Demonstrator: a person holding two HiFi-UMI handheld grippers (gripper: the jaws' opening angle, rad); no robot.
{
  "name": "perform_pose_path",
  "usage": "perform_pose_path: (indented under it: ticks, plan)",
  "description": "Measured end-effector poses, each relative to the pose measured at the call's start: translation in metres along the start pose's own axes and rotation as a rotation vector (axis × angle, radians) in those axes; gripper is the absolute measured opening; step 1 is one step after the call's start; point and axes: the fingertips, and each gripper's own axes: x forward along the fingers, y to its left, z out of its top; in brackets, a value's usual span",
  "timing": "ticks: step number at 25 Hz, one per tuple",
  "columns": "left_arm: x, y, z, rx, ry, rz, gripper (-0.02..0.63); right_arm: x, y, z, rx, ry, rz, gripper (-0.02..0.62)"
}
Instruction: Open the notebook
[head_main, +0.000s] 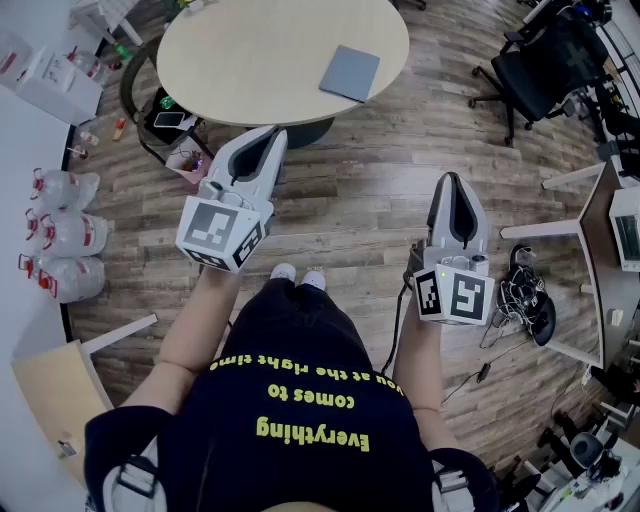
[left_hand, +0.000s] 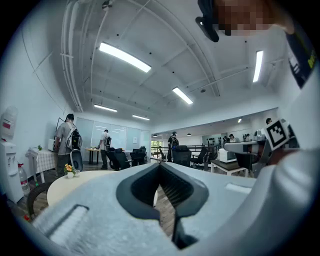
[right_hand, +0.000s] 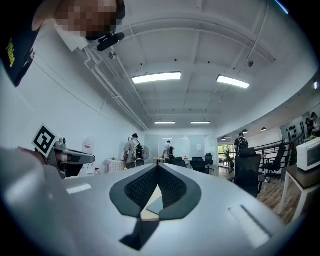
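Observation:
A grey closed notebook (head_main: 350, 73) lies flat on the right part of the round beige table (head_main: 250, 60) ahead of me. Through the gap under the right jaws, a corner of the notebook (right_hand: 156, 204) shows on the tabletop. My left gripper (head_main: 271, 137) is held level just short of the table's near edge, its jaws shut with nothing between them. My right gripper (head_main: 454, 181) hangs over the wooden floor, to the right and well short of the table, also shut and empty. Both are far from the notebook.
A black office chair (head_main: 545, 60) stands at the right of the table. Water bottles (head_main: 60, 235) line the left wall. A bag with small items (head_main: 170, 115) sits by the table's left side. Cables and a desk (head_main: 600, 260) lie at the right. People (left_hand: 67, 142) stand in the far room.

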Motion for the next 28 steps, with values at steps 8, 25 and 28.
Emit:
perform_pose_path:
  ticks: [8,25,28]
  plan:
    - [-0.002,-0.003,-0.005,-0.039,0.012,-0.006,0.005,-0.002,-0.003,-0.005,0.050,-0.010,0.004,0.012]
    - [0.038,0.032,-0.019,-0.077,0.047,-0.028,0.385,0.059,0.012,-0.027,0.099,0.051,0.085,0.356]
    - [0.062,0.053,-0.019,-0.079,0.051,-0.047,0.397,0.087,0.016,-0.024,0.110,0.045,0.098,0.376]
